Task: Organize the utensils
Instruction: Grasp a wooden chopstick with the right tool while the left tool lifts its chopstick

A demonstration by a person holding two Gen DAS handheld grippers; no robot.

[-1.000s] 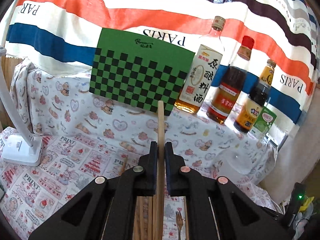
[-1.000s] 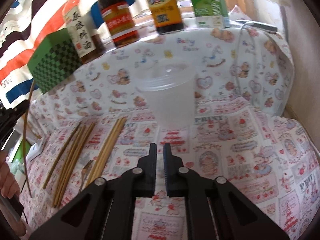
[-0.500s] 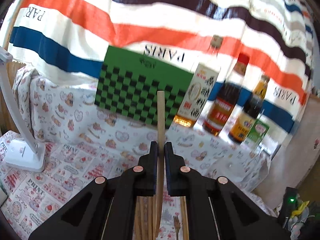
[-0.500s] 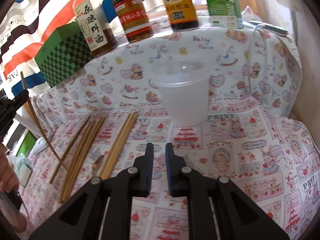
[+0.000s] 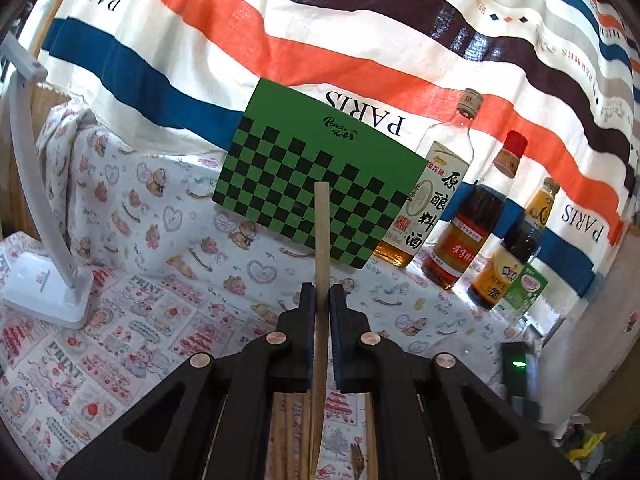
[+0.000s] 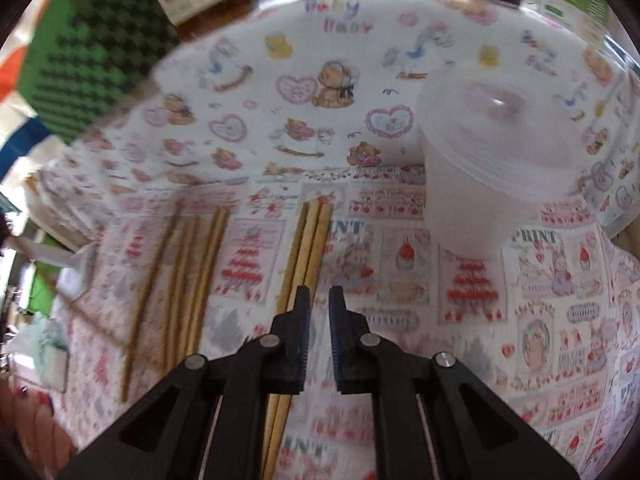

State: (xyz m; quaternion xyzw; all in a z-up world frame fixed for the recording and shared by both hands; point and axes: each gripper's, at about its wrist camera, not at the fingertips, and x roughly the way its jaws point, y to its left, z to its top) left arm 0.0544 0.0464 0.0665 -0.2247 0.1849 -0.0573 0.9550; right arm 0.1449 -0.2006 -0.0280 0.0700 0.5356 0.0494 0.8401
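Note:
My left gripper (image 5: 319, 300) is shut on a single wooden chopstick (image 5: 321, 232) that stands nearly upright between its fingers, well above the table. Below it lie more chopsticks (image 5: 290, 436) and a small fork (image 5: 357, 456). My right gripper (image 6: 319, 304) is empty with its jaws almost closed, a narrow gap between them, low over the table. It hovers at the right edge of a bundle of chopsticks (image 6: 310, 248). A second group of chopsticks (image 6: 184, 268) lies further left. A translucent plastic cup (image 6: 488, 160) stands at the right.
A green checkered box (image 5: 316, 196), three sauce bottles (image 5: 464, 228) and a green carton (image 5: 522, 292) line the back against a striped cloth. A white lamp base (image 5: 44, 292) stands at the left. A dark device with a green light (image 5: 516, 360) sits at the right.
My left gripper has lifted and tilted up with the chopstick. My right gripper has moved forward and down toward the chopstick bundle, and the cup has shifted to its right.

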